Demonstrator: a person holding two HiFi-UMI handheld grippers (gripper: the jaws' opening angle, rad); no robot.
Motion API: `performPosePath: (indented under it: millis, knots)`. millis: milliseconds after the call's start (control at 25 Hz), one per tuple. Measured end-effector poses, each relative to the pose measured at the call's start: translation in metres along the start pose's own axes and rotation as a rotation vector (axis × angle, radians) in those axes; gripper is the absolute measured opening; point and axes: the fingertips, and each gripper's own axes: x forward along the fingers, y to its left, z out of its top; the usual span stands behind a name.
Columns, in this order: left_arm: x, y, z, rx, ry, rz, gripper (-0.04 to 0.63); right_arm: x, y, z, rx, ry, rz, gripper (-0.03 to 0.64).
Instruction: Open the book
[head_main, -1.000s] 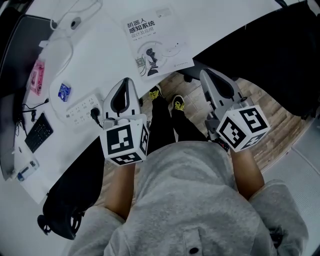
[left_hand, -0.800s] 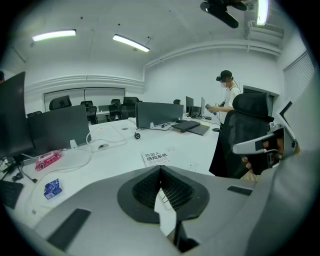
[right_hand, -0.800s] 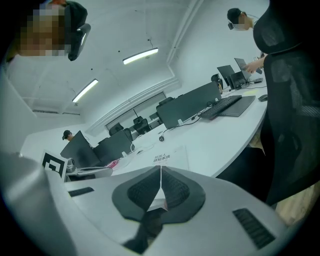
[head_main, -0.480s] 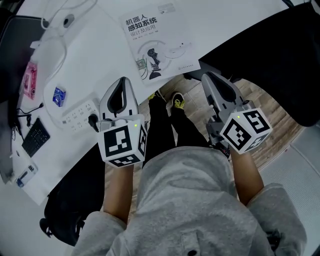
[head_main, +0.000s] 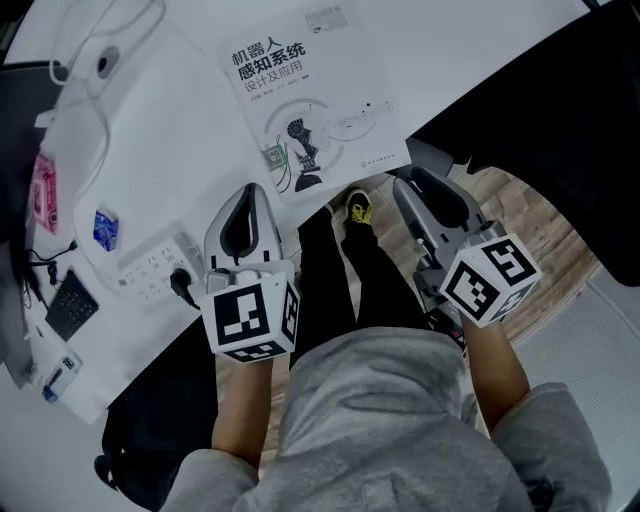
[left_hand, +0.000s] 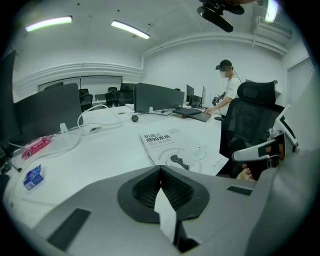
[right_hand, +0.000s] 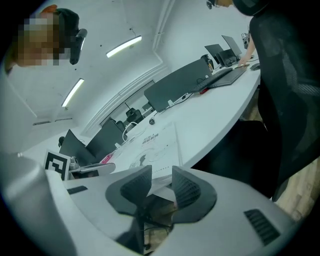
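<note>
The book (head_main: 310, 110) lies closed on the white desk (head_main: 180, 150), white cover up with black title print, its near corner jutting over the desk edge. My left gripper (head_main: 250, 190) hovers at the desk edge just left of that corner, shut and empty. In the left gripper view the book (left_hand: 180, 150) lies beyond the left gripper (left_hand: 160, 167). My right gripper (head_main: 405, 185) is off the desk, right of the corner. Its jaws have just been opening and nothing is between them. In the right gripper view the book's edge (right_hand: 150, 147) shows past the right gripper (right_hand: 161, 170).
A power strip (head_main: 150, 265), a blue packet (head_main: 104, 228), a pink packet (head_main: 42, 195) and white cables (head_main: 100, 60) lie left of the book. A black office chair (left_hand: 252, 115) stands right of the desk. A person (left_hand: 230, 85) stands at the far desks. A black bag (head_main: 150, 440) sits on the floor.
Both grippers have sunk toward the desk edge, and the book's near corner now sits level with their tips. The right gripper has rolled slightly.
</note>
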Motion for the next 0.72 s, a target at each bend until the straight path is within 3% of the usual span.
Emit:
performPosePath:
  millis: [280, 600, 720]
  knots:
    - [0.026, -0.009, -0.009, -0.002, 0.039, -0.048, 0.009, 0.008, -0.013, -0.001, 0.045, 0.001, -0.031, 0.124]
    - [0.038, -0.006, -0.017, -0.004, 0.072, -0.03, 0.009, 0.016, -0.027, -0.004, 0.071, -0.009, -0.083, 0.124]
    - [0.039, -0.005, -0.014, -0.013, 0.08, -0.031, 0.01, 0.018, -0.022, 0.007, 0.081, -0.025, -0.059, 0.124]
